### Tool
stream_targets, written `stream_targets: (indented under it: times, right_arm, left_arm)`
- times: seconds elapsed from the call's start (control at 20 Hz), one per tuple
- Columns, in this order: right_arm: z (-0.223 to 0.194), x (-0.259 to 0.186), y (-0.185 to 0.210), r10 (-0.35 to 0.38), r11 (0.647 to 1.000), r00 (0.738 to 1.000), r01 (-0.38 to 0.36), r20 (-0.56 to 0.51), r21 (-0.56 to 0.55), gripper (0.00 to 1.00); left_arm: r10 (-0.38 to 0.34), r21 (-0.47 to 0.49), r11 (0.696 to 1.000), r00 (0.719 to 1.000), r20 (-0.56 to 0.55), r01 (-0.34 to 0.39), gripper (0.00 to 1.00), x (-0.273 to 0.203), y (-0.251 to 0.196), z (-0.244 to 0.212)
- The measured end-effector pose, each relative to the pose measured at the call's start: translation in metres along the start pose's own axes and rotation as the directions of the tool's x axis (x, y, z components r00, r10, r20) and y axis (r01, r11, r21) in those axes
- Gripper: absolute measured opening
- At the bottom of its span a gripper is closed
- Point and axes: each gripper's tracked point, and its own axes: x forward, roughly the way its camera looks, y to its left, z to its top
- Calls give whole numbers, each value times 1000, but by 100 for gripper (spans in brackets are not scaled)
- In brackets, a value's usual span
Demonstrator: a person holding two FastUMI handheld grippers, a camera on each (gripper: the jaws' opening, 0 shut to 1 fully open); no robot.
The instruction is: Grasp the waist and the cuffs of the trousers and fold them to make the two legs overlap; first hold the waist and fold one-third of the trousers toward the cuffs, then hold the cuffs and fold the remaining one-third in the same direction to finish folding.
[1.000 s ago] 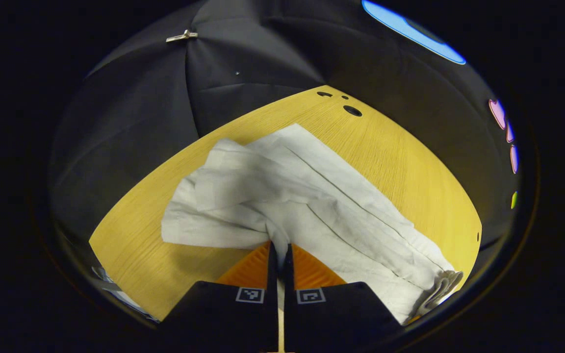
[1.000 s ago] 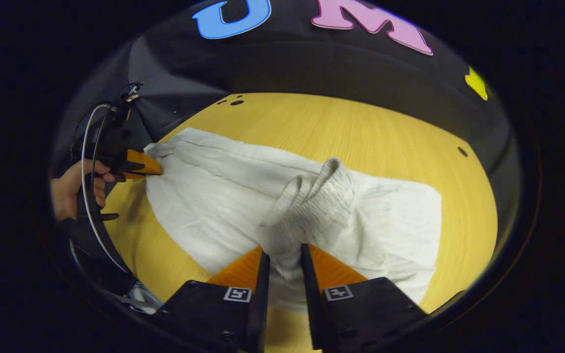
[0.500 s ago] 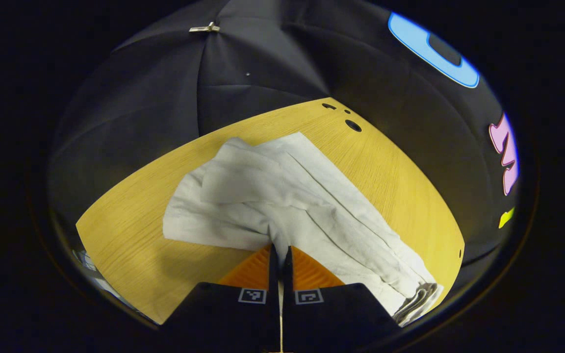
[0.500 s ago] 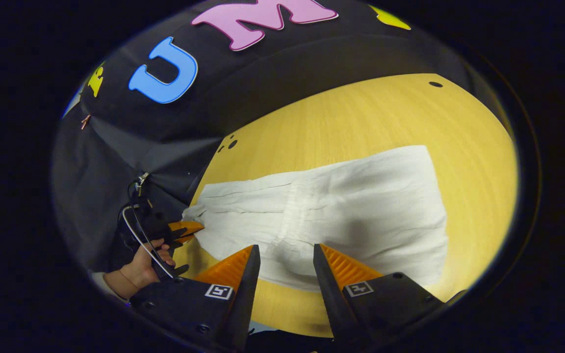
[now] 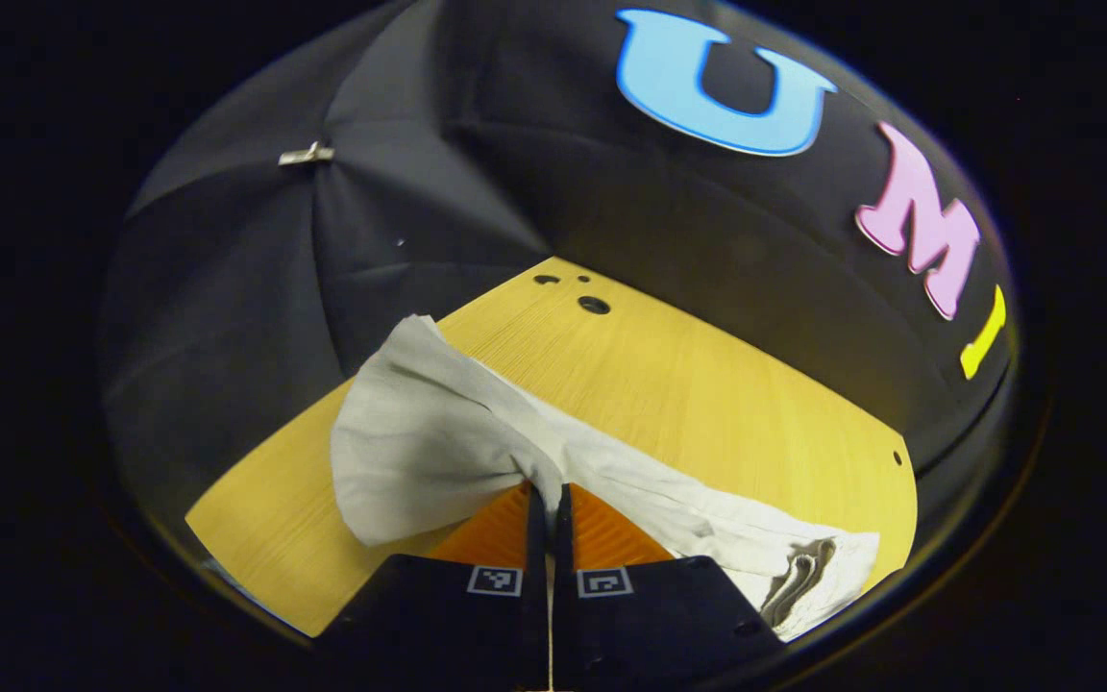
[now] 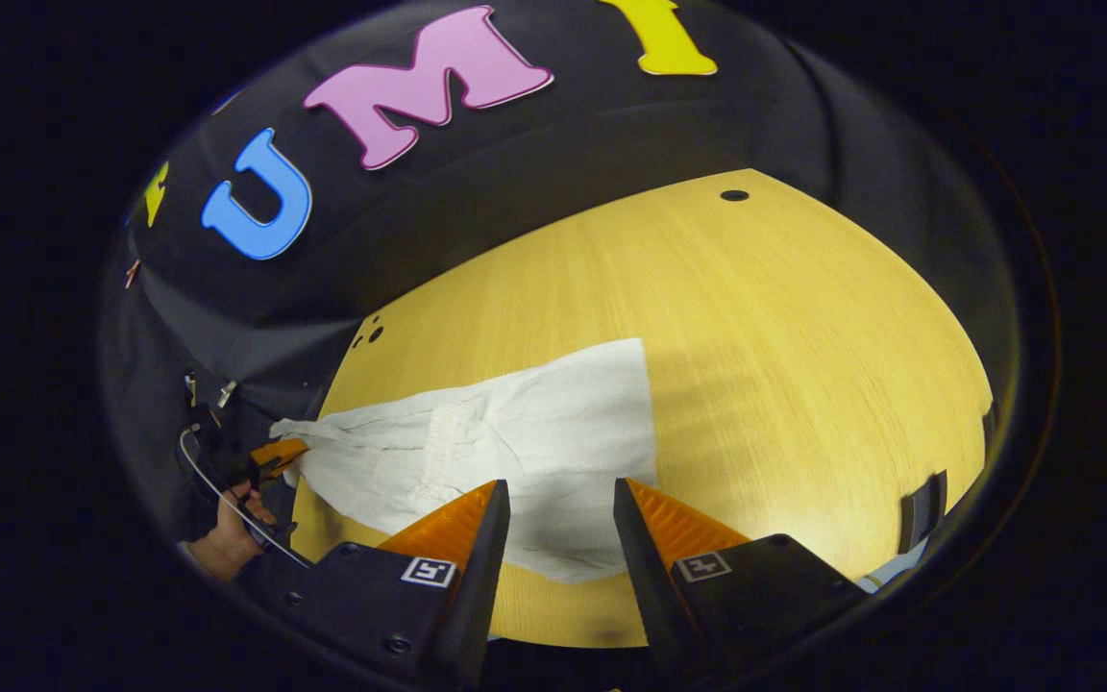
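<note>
Two grippers noted: left gripper [image 5: 548,500] clamped on cuff end of trousers [image 6: 515,442], cloth lifted off table [image 6: 803,336]; right gripper [image 6: 561,500] spread, empty, above waist fold. Risk: cuff slipping from thin pinch, or dragged cloth undoing waist fold

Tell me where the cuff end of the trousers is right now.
In the left gripper view the cuff end hangs pinched in the left gripper, lifted over the table; the right gripper view shows it at the left, near the booth wall.
</note>
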Motion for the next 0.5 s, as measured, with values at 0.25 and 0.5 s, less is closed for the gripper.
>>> stream_targets:
  times: [0.25,0.5]
  right_arm:
    - [23,-9,-34,-40,999,999,39,29,31,68]
    - [54,-17,-69,-77,994,994,71,80,82,68]
  left_arm:
    - [-76,110,992,994,82,66,6,-16,-55,29]
    - [-207,274,946,973,97,174,6,-34,-134,35]
